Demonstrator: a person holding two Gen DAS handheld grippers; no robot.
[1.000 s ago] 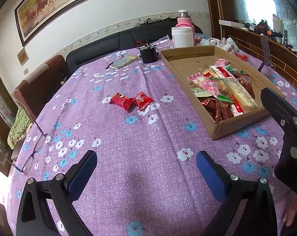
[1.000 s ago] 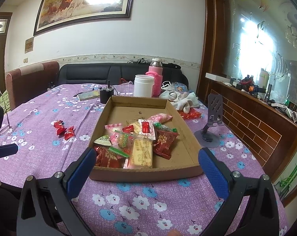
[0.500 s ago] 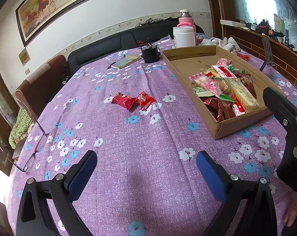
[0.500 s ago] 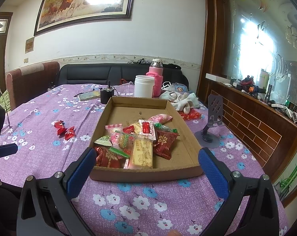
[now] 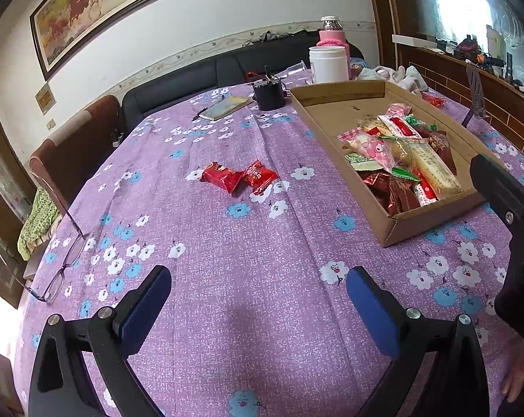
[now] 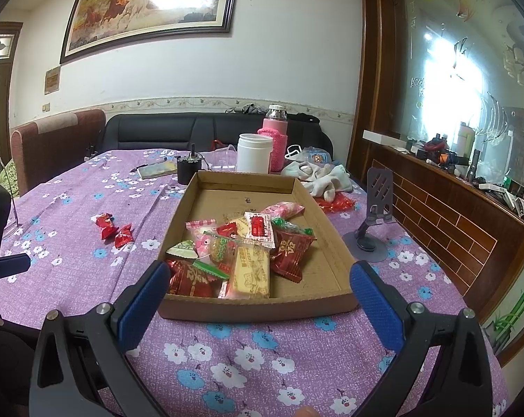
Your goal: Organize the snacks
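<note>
Left gripper [image 5: 258,299] held spread, empty. Right gripper [image 6: 258,292] spread, empty. 2 red snack packets [image 5: 239,177] left outside cardboard tray [image 6: 331,243] on tablecloth [image 5: 227,243].

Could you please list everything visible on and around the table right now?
box: 1, brown cardboard, on table, holds a pile of wrapped snacks
loose snacks: 2, red, on cloth left of box
tablecloth: 1, purple with flowers
jar: 1, white, behind box
bottle: 1, pink sleeve, beside jar
cup: 1, black, by box's far left corner
notebook: 1, far side, left of cup
glasses: 1, table's left edge
phone stand: 1, grey, right of box
cloth heap: white, behind box
left gripper: open, empty
right gripper: open, empty
</note>
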